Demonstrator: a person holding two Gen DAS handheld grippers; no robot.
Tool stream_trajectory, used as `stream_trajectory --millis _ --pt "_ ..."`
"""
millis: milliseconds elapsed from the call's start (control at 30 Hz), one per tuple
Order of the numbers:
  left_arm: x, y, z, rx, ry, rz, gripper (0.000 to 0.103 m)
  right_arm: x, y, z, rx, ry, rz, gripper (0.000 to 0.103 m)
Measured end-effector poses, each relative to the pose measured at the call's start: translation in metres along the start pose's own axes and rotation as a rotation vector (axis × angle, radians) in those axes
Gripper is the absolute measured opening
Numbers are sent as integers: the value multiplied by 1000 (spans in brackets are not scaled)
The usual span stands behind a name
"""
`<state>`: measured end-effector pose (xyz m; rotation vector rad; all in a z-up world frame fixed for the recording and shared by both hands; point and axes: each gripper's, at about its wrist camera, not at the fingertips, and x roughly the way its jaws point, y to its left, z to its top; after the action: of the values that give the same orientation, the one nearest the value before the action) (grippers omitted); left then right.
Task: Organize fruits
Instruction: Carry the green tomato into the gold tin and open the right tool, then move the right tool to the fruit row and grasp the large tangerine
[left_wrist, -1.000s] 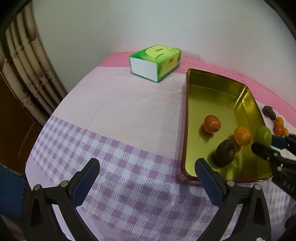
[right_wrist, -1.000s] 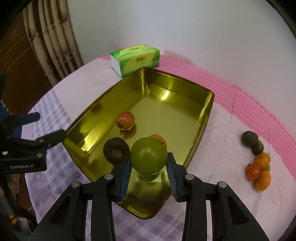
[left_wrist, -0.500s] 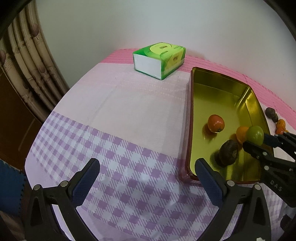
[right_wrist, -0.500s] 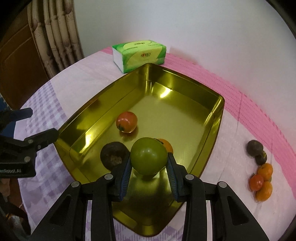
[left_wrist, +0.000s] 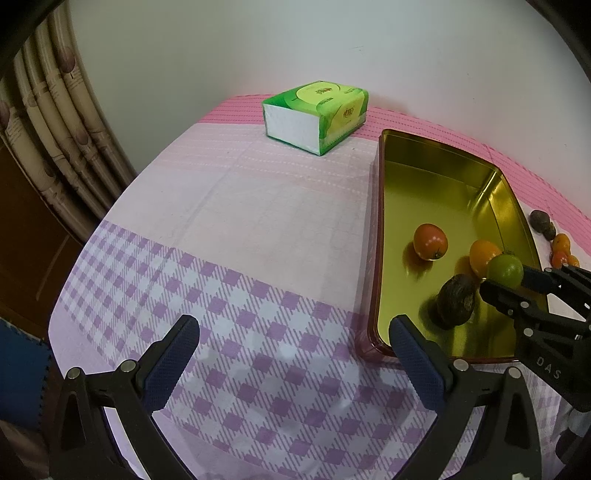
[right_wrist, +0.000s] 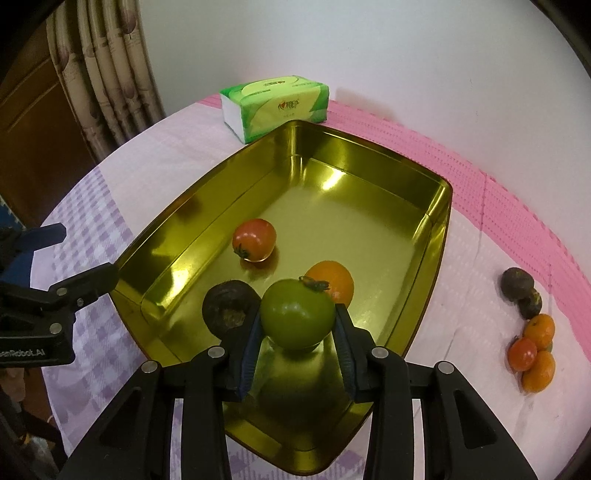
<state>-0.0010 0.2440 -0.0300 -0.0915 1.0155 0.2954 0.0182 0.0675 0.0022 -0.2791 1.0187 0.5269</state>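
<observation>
Gold tray (right_wrist: 439, 206) on checked tablecloth (left_wrist: 229, 302): holds red tomato (right_wrist: 254, 239), orange (right_wrist: 334, 282), dark fruit (right_wrist: 229, 307). R gripper (right_wrist: 297, 325) has advanced farther over tray vs. 1 s ago, fingers clamped on green tomato (right_wrist: 296, 318). L gripper (left_wrist: 291, 354): fingers wide apart, empty, pulled back slightly.
</observation>
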Motion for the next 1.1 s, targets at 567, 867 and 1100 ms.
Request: stream_trajectory --millis 567,867,1100 --pt "-2 0 1 8 -6 7 102 -57 -47 -15 124 -144 -62 41" --pt "-4 4 2 1 -27 26 102 -78 -141 -59 314 -129 -229 41" --pt "-3 8 3 -7 -48 50 102 -78 -191 -84 420 -109 -276 41"
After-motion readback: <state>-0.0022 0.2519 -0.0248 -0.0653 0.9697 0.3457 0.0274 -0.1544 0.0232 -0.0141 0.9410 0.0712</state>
